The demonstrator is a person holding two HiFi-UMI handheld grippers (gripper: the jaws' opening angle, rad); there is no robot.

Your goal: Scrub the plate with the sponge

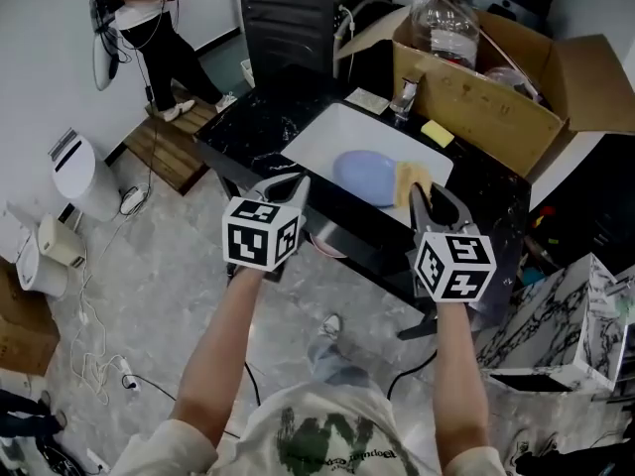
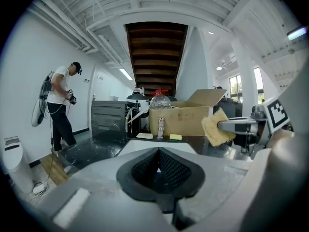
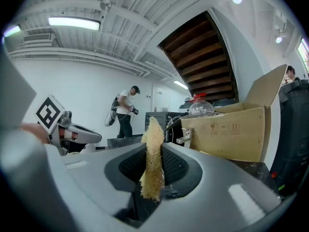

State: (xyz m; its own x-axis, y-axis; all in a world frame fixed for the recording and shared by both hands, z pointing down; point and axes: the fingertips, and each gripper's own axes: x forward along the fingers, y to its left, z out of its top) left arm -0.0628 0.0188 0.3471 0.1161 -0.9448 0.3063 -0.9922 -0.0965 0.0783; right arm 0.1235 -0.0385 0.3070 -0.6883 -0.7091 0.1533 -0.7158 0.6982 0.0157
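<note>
**A:** Plate [image 1: 362,175] is the target. It's pale blue and lies flat in the white sink [image 1: 322,132] set into the dark counter [image 1: 248,127]. Take us across from the left.

**B:** On the left, the left gripper [image 1: 288,188] hovers near the sink's front edge, just short of the plate. Its jaws are pressed together with nothing between them, so it's empty.

**A:** And the middle?

**B:** The sponge [image 1: 411,178] sits over the plate's right edge from above. The left gripper view shows it up in the air against the cardboard box [image 1: 476,102], so I judge there's no contact with the plate.

**A:** Who has it?

**B:** The right gripper [image 1: 424,196] does. Its jaws are clamped on the sponge's lower part, and the frayed top stands proud of the tips.

**A:** So how should this step be played?

**B:** In my view, bring the free end of the sponge down onto the plate's face, not the rim. Then work in overlapping circles toward the far side. The grip is thin, so heavy pressure could fold the sponge or let the jaw tips scrape the plate. The empty left gripper could open and steady the near rim, because a loose plate in a smooth basin will likely skate.

**A:** Further right?

**B:** A tap [image 1: 405,95] and a spare yellow sponge [image 1: 437,133] sit on the counter.
</note>
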